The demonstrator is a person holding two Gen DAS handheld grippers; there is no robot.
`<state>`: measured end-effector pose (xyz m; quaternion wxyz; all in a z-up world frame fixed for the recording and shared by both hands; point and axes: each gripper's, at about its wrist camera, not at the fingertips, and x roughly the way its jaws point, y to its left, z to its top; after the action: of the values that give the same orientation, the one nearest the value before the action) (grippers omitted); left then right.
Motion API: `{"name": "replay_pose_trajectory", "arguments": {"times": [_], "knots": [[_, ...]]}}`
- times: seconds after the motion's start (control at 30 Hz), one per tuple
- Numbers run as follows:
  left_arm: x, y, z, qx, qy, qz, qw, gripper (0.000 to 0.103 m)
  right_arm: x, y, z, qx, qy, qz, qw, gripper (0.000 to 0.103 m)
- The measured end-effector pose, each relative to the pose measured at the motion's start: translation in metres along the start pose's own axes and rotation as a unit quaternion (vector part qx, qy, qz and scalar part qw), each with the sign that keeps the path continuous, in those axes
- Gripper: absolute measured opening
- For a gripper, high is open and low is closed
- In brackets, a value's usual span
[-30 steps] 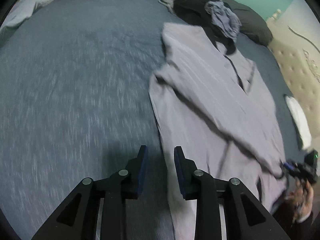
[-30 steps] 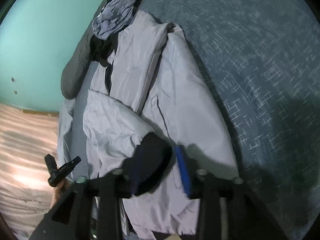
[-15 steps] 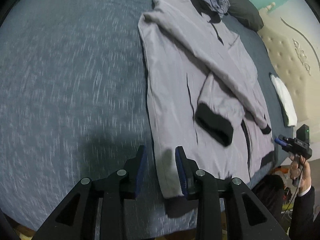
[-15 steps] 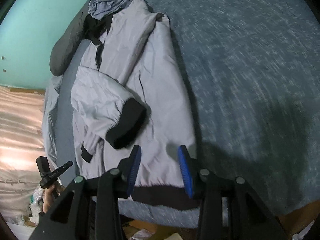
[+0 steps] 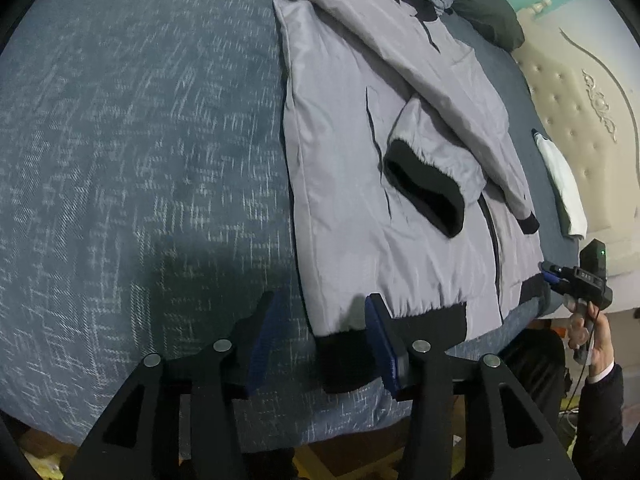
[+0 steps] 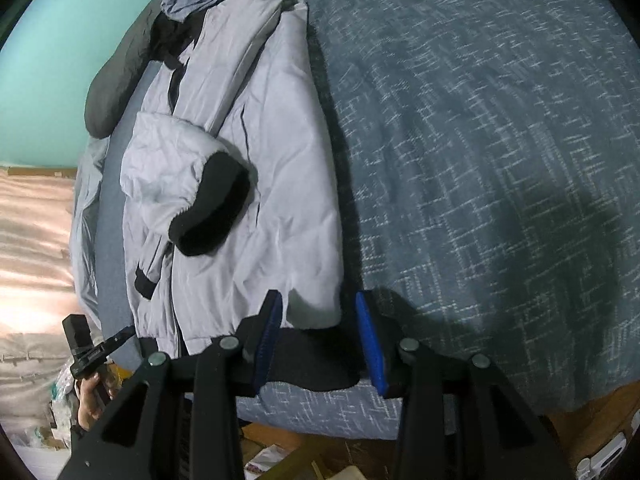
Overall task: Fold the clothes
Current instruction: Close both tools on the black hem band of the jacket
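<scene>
Grey padded jacket (image 5: 340,208), soft, bulky; grip black hem (image 5: 348,360). Left tongs (image 5: 320,340) opening astride it; right tongs (image 6: 320,340) part-open, empty.

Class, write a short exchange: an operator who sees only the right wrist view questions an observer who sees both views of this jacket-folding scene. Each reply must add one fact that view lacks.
Operator: The left gripper is tiny in my view. What is at its jaws?
Observer: The left gripper has its jaws opening. A corner of the black hem of the jacket lies between them, and the pads are not pressing it.
Operator: Is anything lying on the bed that I cannot see?
Observer: A white folded cloth lies on the bed by the cream tufted headboard.
</scene>
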<state>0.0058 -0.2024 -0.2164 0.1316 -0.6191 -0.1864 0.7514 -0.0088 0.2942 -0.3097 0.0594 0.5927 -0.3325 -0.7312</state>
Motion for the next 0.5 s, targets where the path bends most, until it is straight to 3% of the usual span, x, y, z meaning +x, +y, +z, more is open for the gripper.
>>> {"name": "replay_pose_trajectory", "arguments": {"times": [0.5], "knots": [[0.014,-0.005,-0.010,-0.007,0.009,-0.025,0.9996,0.047,0.013,-0.001,-0.005,-0.010,0.017,0.008,1.000,0.039]]}}
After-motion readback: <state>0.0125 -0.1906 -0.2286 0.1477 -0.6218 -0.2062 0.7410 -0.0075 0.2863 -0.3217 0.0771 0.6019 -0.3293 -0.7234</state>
